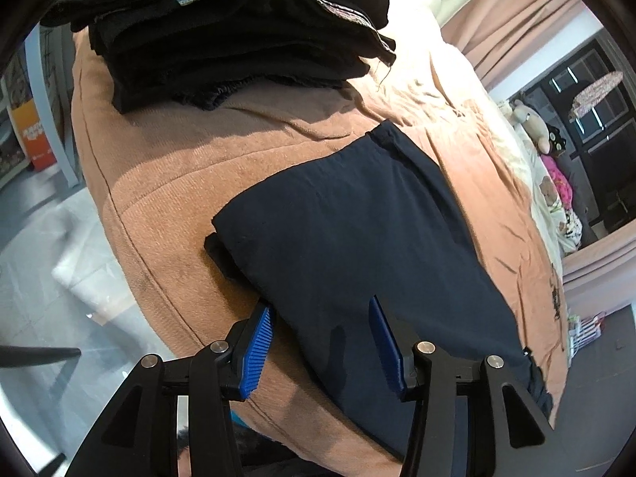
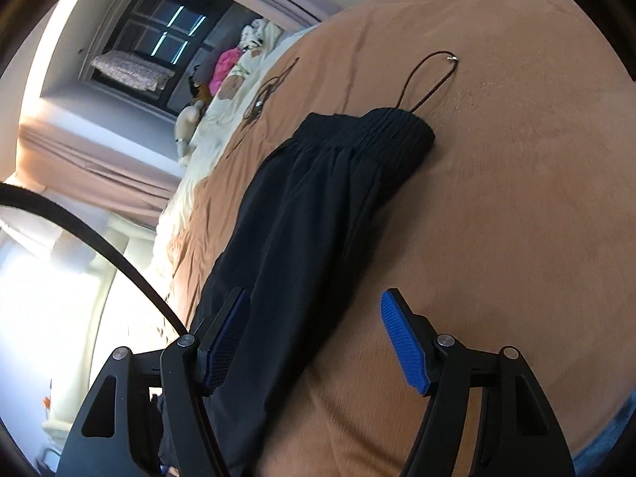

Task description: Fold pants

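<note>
Lying folded lengthwise near the bed's (image 1: 167, 183) front edge, the dark pants (image 1: 357, 230) look light, soft and floppy; I'd grip doubled fabric at the hem or ribbed waistband (image 2: 381, 127). My left gripper (image 1: 322, 349) and right gripper (image 2: 314, 342) both gape wide, empty.

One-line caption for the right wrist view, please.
Open right tongs poised over dark pants lying on a tan blanket, drawstring trailing.
</note>
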